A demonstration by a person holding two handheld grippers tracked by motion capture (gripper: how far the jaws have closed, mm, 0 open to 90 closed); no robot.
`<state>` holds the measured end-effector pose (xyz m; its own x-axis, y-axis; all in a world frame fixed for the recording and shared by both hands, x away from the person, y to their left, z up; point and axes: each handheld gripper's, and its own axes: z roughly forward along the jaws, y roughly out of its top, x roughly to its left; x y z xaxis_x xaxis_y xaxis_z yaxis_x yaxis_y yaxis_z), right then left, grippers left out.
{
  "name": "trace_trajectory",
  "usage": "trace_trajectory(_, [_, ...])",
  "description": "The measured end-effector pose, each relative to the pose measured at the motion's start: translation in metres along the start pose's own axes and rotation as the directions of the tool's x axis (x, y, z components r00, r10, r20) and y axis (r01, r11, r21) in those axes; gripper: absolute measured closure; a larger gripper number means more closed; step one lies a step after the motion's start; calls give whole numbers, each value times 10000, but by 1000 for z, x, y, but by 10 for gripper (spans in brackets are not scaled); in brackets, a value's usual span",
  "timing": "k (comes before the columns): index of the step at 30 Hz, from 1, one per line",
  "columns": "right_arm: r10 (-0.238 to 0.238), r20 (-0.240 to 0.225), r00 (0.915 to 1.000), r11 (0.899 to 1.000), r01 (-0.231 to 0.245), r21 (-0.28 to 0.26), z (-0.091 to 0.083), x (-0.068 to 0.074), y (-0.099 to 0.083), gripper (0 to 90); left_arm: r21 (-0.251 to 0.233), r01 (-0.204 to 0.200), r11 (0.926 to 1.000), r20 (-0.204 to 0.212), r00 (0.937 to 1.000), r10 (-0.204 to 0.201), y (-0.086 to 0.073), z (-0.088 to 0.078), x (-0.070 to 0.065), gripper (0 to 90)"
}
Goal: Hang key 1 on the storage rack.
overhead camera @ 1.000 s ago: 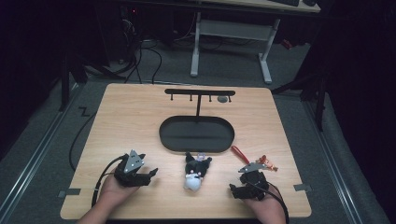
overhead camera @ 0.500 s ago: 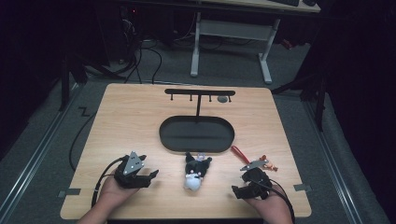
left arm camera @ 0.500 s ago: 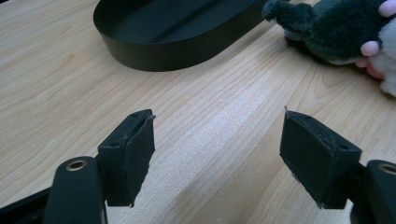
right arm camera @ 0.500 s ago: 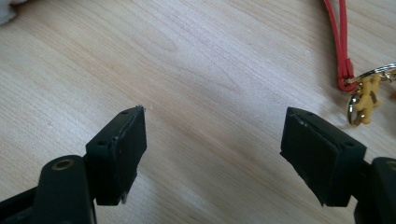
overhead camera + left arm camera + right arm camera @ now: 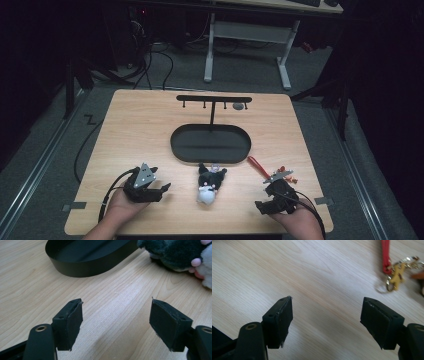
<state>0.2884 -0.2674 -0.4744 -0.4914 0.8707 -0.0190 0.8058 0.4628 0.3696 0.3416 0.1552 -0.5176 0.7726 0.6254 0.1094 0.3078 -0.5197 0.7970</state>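
Ahead-right of your right gripper, just past its far pad, the keychain is lying flat on the table, untouched.

- Change: against the high view of a second ago, your right hand is lifting a little and angling toward the keychain. Its jaws have just been closing slightly, with bare wood between them and nothing gripped; they are standing wide, released.
- Meaning: you are probably lining up for a pick, not yet committing. The keychain is sitting off the jaw line, so you are needing to swing right before closing.
- Left gripper: resting in place, jaws spread, empty. A plush is lying ahead-right of it and a black tray ahead-left.
- Keychain looks: a red strap running away from the gripper, joining a metal ring with small gold charms bunched at the near end. It is blurring slightly, so finer detail is not readable. Thin and low to the wood; the strap is looking like the easier hold.
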Motion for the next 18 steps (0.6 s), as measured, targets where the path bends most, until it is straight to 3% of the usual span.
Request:
trace_trajectory(1, [184,46,9998,9998,-184,33,-3,-5,-3,270,46,-63,10000,4,10000,63,0,0,0,271])
trace_trajectory(8, [322,280,9991,9994,-326,147,-10,-21,-7,257,26,-94,10000,45,9999,94,1,1,-1,272])
trace_trajectory(14, [351,178,9992,9990,-356,257,-11,-32,-10,241,16,-88,10000,78,9999,88,1,1,-1,272])
trace_trajectory(16, [428,29,9991,9982,-429,430,-13,-38,-10,344,82,-83,9999,110,9999,82,1,2,-1,272])
trace_trajectory(18, [413,264,9988,9984,-423,380,-15,-43,-9,378,105,-97,9999,124,9999,95,1,2,-1,272])
